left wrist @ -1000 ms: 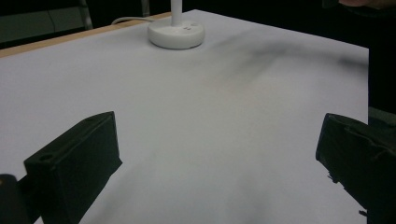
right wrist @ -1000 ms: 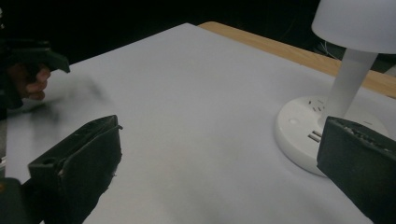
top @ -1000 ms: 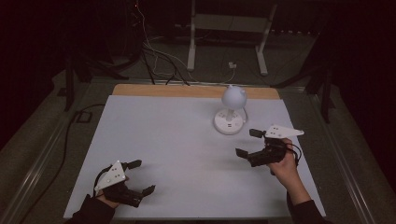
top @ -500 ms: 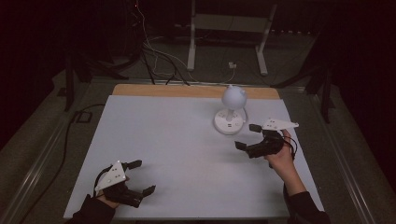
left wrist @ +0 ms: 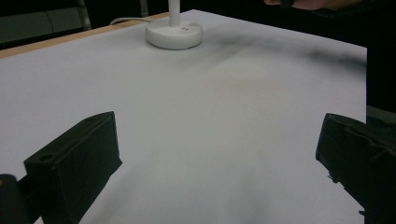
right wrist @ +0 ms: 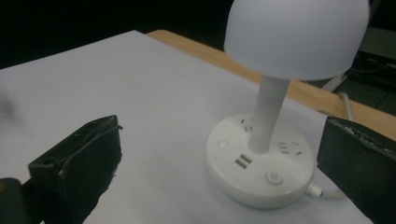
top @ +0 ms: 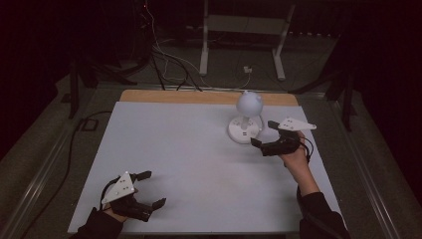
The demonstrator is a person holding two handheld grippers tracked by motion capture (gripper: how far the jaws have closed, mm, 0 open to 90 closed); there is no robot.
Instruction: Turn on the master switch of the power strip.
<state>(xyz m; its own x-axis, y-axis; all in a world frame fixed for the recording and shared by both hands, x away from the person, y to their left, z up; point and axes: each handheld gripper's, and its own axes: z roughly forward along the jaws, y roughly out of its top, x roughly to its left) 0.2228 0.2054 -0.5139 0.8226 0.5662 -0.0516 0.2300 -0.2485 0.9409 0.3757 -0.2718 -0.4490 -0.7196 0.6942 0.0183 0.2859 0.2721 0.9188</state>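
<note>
A small white lamp (top: 247, 118) is stood at the far right of the desk (top: 189, 149), upright on a round base with a domed shade on a thin stem. In the right gripper view a round button (right wrist: 273, 177), USB slots and socket holes can be made out on the base, and a white cord is seen leaving it at the right.

The right claw (top: 263, 134) is held just to the right of the lamp base, pointed at it, with its jaws spread wide and nothing between them. No contact with the lamp can be made out; the base is framed between the two jaws but lies beyond their tips. The left claw (top: 149, 189) is held low at the near left corner, well apart from the lamp, likewise wide open and empty.

The work is judged to be at its very start: the approach is nearly made, but the lamp has not yet been touched, gripped or pressed. Closing in on the base, whether to press the button or to take hold, appears to be left.
</note>
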